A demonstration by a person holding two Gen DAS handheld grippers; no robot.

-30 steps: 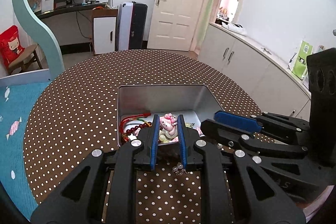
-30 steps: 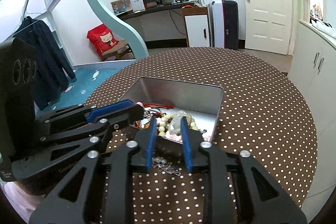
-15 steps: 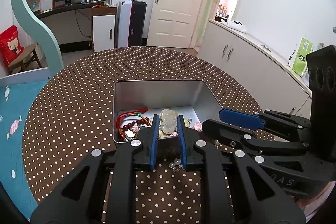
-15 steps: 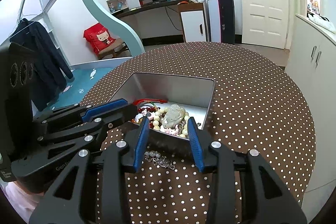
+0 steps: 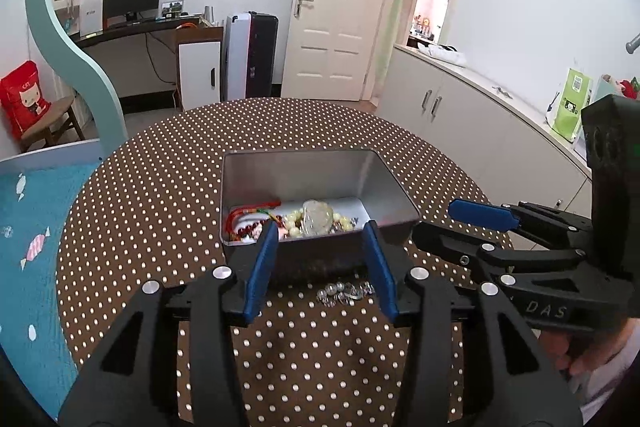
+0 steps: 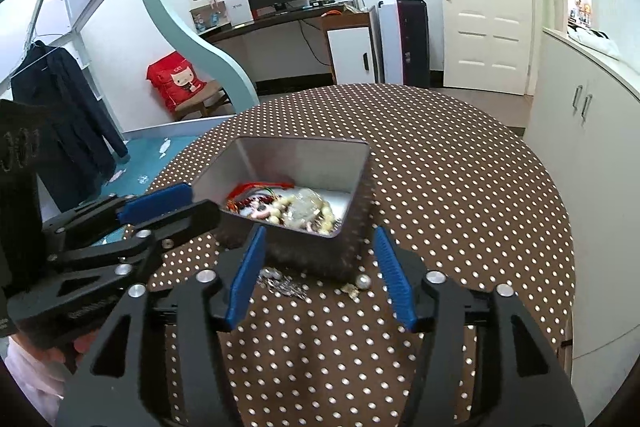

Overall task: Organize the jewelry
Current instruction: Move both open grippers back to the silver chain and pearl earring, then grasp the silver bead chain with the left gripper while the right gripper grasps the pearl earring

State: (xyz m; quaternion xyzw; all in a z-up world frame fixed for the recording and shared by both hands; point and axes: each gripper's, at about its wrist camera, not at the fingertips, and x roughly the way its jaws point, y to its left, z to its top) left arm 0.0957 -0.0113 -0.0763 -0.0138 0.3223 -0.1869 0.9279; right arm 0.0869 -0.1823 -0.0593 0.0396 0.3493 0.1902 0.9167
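Two grippers, left gripper (image 5: 322, 261) and right gripper (image 6: 320, 263), jaws spread and empty, level before the metal tin (image 5: 316, 179).

I see a round surface (image 5: 160, 187) under a brown cloth with white dots. On it, about the middle, sits an open metal tin (image 5: 384, 195) with beads inside. Directly on the cloth, just near of the tin's near wall, lies a small heap of silvery jewelry (image 5: 344, 291); in the right wrist view a loose pearl (image 6: 363, 281) lies to its right.
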